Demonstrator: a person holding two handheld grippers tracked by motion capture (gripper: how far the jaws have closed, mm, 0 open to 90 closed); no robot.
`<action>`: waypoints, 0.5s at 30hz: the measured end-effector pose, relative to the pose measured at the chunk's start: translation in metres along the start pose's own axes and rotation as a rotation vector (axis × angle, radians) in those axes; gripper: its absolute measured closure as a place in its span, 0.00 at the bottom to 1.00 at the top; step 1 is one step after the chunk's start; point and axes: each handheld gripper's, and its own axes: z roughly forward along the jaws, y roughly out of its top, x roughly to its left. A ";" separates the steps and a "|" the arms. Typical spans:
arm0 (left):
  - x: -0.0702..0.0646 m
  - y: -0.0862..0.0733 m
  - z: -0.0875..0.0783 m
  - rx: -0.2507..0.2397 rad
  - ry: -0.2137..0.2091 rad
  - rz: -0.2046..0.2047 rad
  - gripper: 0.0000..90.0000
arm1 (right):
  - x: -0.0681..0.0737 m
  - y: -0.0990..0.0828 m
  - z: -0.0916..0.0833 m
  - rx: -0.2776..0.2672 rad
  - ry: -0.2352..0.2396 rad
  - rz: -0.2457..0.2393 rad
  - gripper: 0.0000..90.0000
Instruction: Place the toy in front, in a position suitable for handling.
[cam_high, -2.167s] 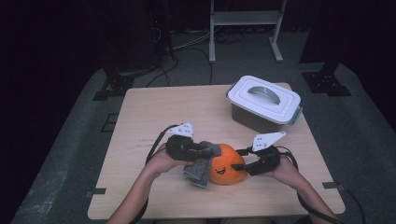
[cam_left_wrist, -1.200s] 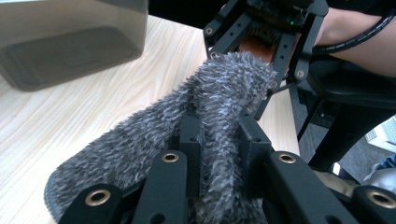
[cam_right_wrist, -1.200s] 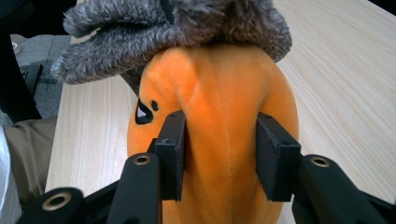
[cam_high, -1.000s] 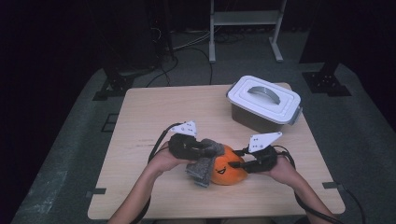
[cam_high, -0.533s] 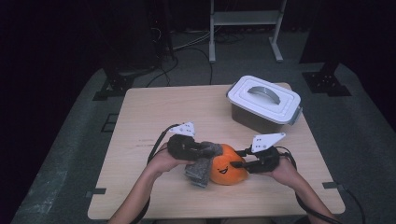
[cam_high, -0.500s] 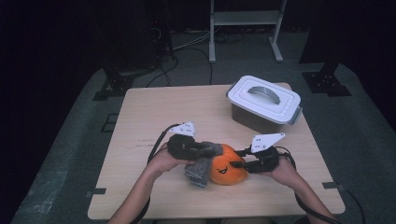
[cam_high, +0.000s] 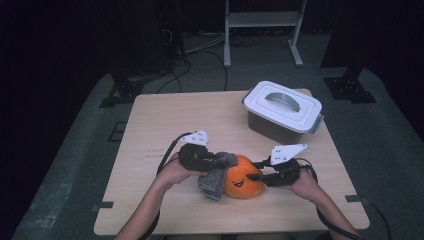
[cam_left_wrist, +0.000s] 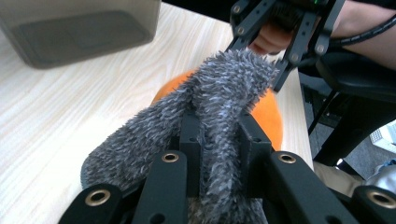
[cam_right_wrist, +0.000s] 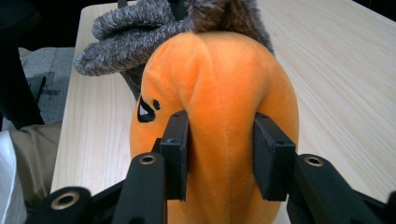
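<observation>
**Two tongs meet on one soft toy, from opposite sides**

The orange plush pumpkin (cam_high: 243, 182) lies on the surface (cam_high: 165, 120) near the person's edge, between the two hands. A grey fuzzy sock (cam_high: 215, 175) is draped over its left side and top, so the two things touch and partly overlap.

The left tongs (cam_high: 216, 161) come in from the pumpkin's left. In the left gripper view the jaws are closed tight on a fold of the grey fuzzy sock (cam_left_wrist: 219, 107), with the fabric squeezed between the pads and the pumpkin (cam_left_wrist: 271, 116) lying just behind it. The right tongs (cam_high: 256, 175) come in from the pumpkin's right. In the right gripper view the jaws are partly closed and their pads press into the two flanks of the orange plush pumpkin (cam_right_wrist: 219, 107), which bulges between them. These jaws have just been closing a little on the toy.

The relation that matters is this: both tongs point toward each other along one line across the surface, with the pumpkin in the middle and the sock on the left-hand side of it. The left hand is nearer to the sock and the right hand is nearer to the pumpkin's body. I judge that the coming move is a pull apart along this same line, the left drawing the sock away while the right keeps the pumpkin in its place

The lidded grey box (cam_high: 283, 111) stands well apart, at the far right of the surface
</observation>
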 end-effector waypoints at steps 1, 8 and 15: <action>0.001 -0.002 0.001 0.006 0.000 -0.001 0.84 | -0.001 -0.002 -0.002 0.000 -0.001 0.003 0.67; 0.001 -0.003 0.006 -0.006 -0.012 -0.016 0.84 | -0.003 -0.008 -0.007 -0.004 -0.001 0.024 0.67; -0.001 -0.001 0.006 0.013 -0.009 0.002 0.84 | -0.003 -0.003 -0.007 0.014 0.007 0.033 0.50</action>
